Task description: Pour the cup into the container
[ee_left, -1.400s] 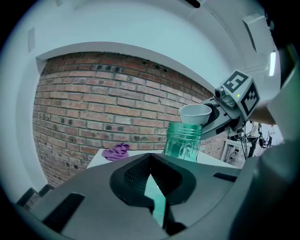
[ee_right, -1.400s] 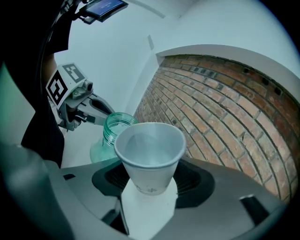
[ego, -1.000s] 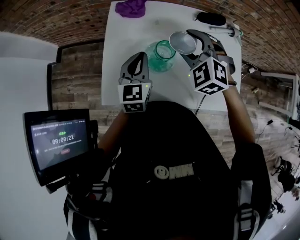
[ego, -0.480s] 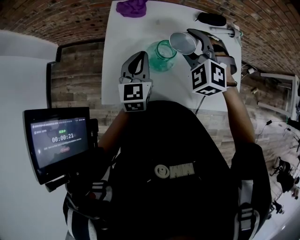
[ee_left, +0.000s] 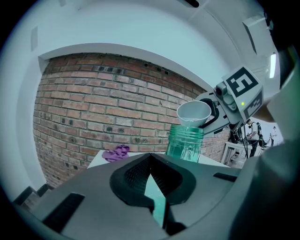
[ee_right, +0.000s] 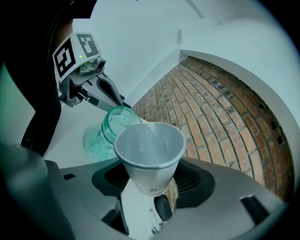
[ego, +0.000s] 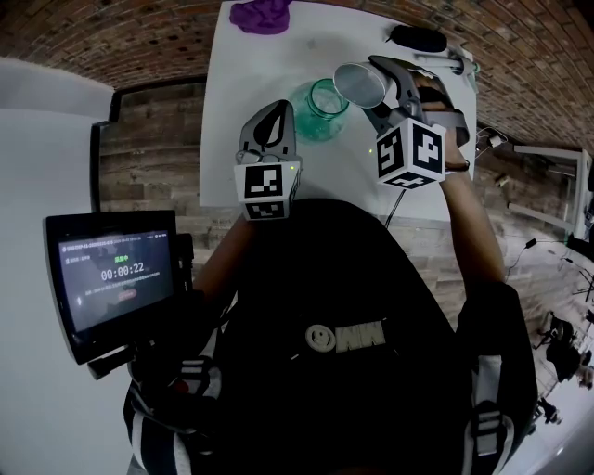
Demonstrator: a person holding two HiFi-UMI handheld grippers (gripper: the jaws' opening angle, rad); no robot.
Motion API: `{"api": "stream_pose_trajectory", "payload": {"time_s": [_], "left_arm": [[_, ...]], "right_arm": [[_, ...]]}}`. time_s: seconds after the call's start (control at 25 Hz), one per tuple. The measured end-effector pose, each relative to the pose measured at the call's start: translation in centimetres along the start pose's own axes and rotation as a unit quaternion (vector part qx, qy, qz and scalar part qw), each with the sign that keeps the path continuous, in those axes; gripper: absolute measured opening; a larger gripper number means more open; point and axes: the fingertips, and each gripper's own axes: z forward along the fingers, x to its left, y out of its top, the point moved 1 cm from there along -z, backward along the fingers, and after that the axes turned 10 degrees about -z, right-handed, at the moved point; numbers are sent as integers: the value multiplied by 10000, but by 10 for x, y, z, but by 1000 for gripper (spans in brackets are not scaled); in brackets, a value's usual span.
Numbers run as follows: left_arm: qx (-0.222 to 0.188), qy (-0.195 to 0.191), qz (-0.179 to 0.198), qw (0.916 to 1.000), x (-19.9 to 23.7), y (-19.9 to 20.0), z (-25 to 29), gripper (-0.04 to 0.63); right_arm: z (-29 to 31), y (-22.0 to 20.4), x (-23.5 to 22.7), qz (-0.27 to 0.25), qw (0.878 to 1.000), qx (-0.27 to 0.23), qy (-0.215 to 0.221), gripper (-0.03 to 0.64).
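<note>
Right gripper [ee_right: 151, 177] fingers grasping cup [ee_right: 149, 145] over jar [ee_right: 108, 130] mouth; left gripper [ee_left: 149, 157] fingers clenched, empty. Risk: lip off-centre, jar unheld, spill onto bench [ego: 249, 88]

Bare white table top [ego: 239, 111] open along left side, transparent green glass jar [ego: 320, 111] stood mid-table, mouth covered from above by white paper cup [ego: 360, 83] clamped in right gripper [ego: 369, 82], left gripper [ego: 269, 125] held just beside jar, crumpled purple cloth [ego: 261, 16] and dark oval object [ego: 418, 37] lying at far edge.
</note>
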Motion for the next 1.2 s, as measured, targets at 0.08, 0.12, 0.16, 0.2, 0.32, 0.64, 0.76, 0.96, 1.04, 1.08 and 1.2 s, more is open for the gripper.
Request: {"api": "stream_pose_trajectory", "payload": {"time_s": [0.08,0.12,0.16,0.2,0.32,0.64,0.76,0.96,1.04,1.08,1.2], "left_arm": [[2,12,-15,10000,0,0,0,0],[3,14,-30,10000,0,0,0,0],[0,16,-45,10000,0,1,0,0],[0,20,-60,10000,0,1,0,0],[-18,16,-78,10000,-1,1,0,0],[42,-12,-80,10000,-1,-2,0,0],[13,-25,-51,10000,-2,-1,0,0],[50,-39,-50,10000,-2,-2,0,0],[14,-53,-59,10000,-2,-1,0,0],[13,-55,-65,10000,-2,-1,0,0],[34,-55,-65,10000,-2,-1,0,0]], "right_arm": [[0,0,-1,-32,10000,21,0,278],[0,0,-1,-43,10000,28,2,278],[0,0,-2,-54,10000,33,5,278],[1,0,-2,-67,10000,41,7,278],[1,-1,-1,-102,9999,69,13,278],[0,-1,-2,-140,9998,115,-20,278],[0,-1,-2,-151,9998,124,-15,278],[-1,0,-2,-191,9997,160,4,278],[-1,0,-2,-212,9996,168,8,278],[-1,0,-2,-224,9996,172,11,278],[-1,0,-2,-246,9995,171,23,278]]}}
